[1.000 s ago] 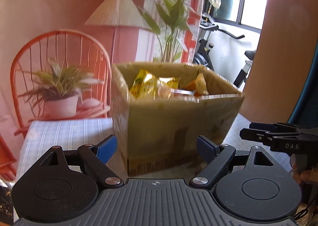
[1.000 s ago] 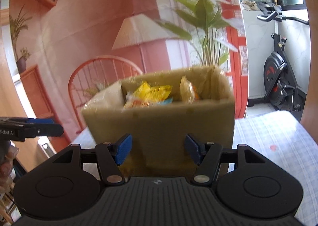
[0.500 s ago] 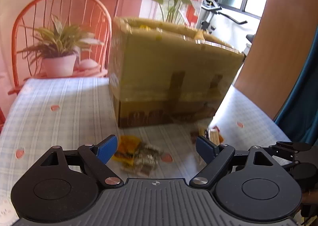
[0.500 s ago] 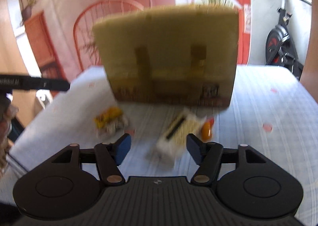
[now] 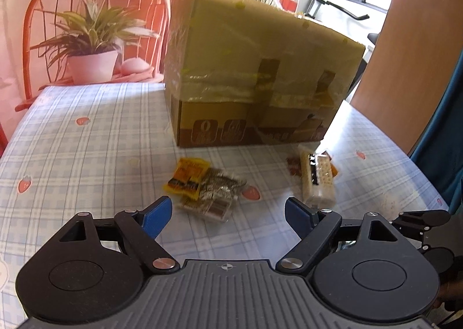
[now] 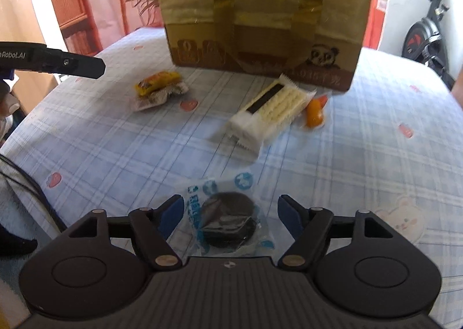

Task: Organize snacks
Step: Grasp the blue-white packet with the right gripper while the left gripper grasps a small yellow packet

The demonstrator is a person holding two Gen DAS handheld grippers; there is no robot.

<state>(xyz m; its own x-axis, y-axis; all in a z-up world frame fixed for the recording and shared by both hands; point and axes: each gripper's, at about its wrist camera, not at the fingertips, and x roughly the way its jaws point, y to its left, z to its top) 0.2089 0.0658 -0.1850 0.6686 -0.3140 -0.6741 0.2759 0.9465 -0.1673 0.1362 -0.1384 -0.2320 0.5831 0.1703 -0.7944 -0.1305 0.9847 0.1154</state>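
Two views, and we start with the left wrist. Our left tongs [image 5: 228, 213] stand wide apart with nothing between them, hanging above the counter [image 5: 86, 155] and aimed at a small heap: a yellow packet [image 5: 187, 177] lying partly over some clear-wrapped bars [image 5: 212, 199]. Farther right lies a white wafer pack [image 5: 317, 181], close to the foot of the cardboard box [image 5: 254, 74] that stands at the back of the counter. We judge the step in hand to be the approach to loose snacks that belong in that box.

From the right wrist, our right tongs [image 6: 230, 216] are also apart, having just been closing a little, and a round dark biscuit in a blue wrapper [image 6: 228, 219] lies on the counter between them. The pads do not appear to press on it. Beyond it we see the wafer pack [image 6: 269, 109] with an orange sweet [image 6: 314, 112] just beside it, and the yellow heap [image 6: 157, 87] to the left, all near the box [image 6: 260, 11].

Next, we reckon, the right tongs must come down round the biscuit and close gently, since the wrapper looks slippery and the biscuit brittle. The left needs to choose one packet from its heap instead of pinching both.
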